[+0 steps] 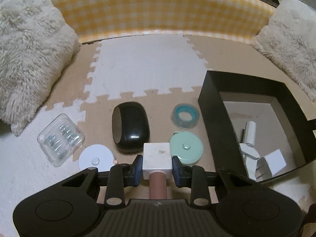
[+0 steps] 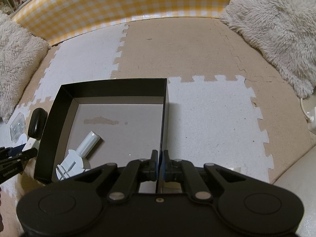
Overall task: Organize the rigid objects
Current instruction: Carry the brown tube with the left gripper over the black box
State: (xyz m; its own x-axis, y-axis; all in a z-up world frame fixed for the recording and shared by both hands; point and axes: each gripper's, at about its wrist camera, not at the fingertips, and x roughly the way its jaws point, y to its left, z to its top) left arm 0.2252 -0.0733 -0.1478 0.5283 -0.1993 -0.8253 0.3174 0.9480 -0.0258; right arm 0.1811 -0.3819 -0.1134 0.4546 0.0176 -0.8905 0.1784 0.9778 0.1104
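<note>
1. The left gripper is clamped on a white cube-headed object with a pinkish cylindrical stem; its blue pads press the cube's two sides, low over the foam puzzle mat.
2. The right gripper has its jaws together on the thin right wall of the black box, near that wall's front end.
3. Just beyond the held cube lie a mint-green round disc to its right and a glossy black oval case to its left.
4. Behind the green disc sits a clear tape roll with a blue core; a white round disc and a clear plastic case of small parts lie further left.
5. The black box stands on the mat to the right of these things, well apart from the cube.
6. Inside it lie a white cylindrical tool on a white base and a small white charger block.
7. Fluffy cream cushions flank a yellow-checked barrier at the back.
</note>
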